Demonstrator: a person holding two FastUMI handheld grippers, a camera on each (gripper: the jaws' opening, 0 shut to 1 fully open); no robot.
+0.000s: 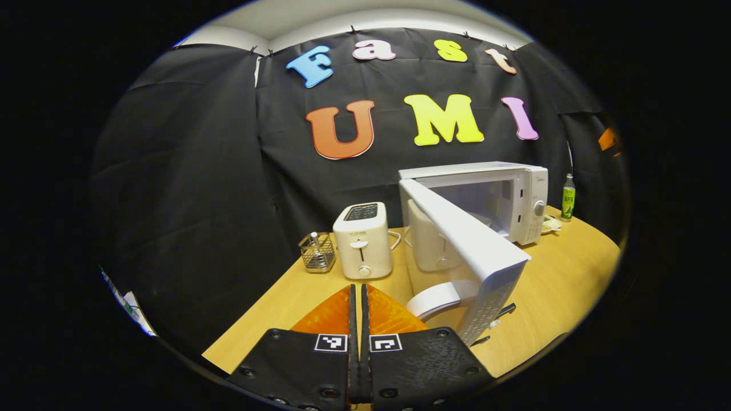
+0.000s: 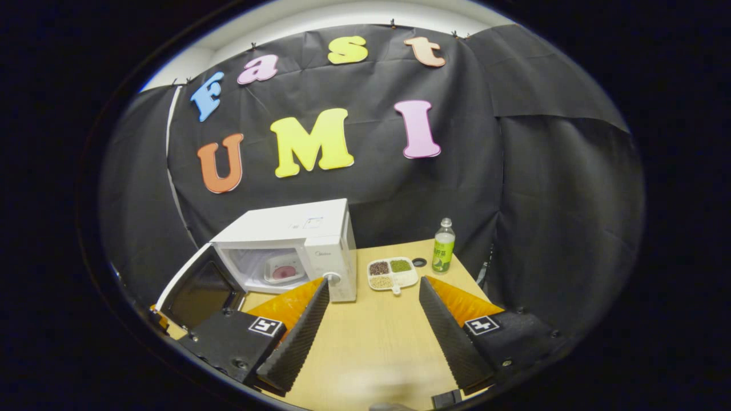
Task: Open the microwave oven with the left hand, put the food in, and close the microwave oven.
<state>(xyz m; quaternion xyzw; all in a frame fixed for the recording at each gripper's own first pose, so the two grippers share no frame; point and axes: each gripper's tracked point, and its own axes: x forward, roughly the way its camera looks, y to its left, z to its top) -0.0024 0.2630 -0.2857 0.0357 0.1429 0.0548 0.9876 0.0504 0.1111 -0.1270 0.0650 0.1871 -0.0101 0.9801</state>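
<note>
Wood-grain tabletop [image 2: 377,342] shows between the fingers of the right gripper [image 2: 371,319], which are spread wide and hold nothing. In its own view the left gripper [image 1: 358,319] has its fingers pressed flat together, with nothing visibly caught between them.

Outward from the left gripper, the microwave door [image 1: 468,251] stands swung open just ahead and to its right, the curved handle [image 1: 437,299] lying close beside the fingertips but apart from them. Beyond the door sits the microwave [image 1: 502,194] with its cavity exposed; a toaster [image 1: 363,240] and a small wire basket [image 1: 317,252] stand to the left.

From the right gripper, the microwave [image 2: 297,240] lies ahead and to the left, its door [image 2: 200,294] hanging open near the left finger. Inside rests a plate [image 2: 281,268] with something reddish on it (the food, by my reading, already put in). A divided tray [image 2: 393,273] of grains, a dark bottle cap [image 2: 419,262] and a green bottle [image 2: 444,245] sit ahead on the table, well apart from the oven's mouth.

So opening and loading look done, and closing is the step in hand. The next move, I judge, calls for one gripper to get behind the door's outer face and push it round until it latches, keeping clear of the toaster.
</note>
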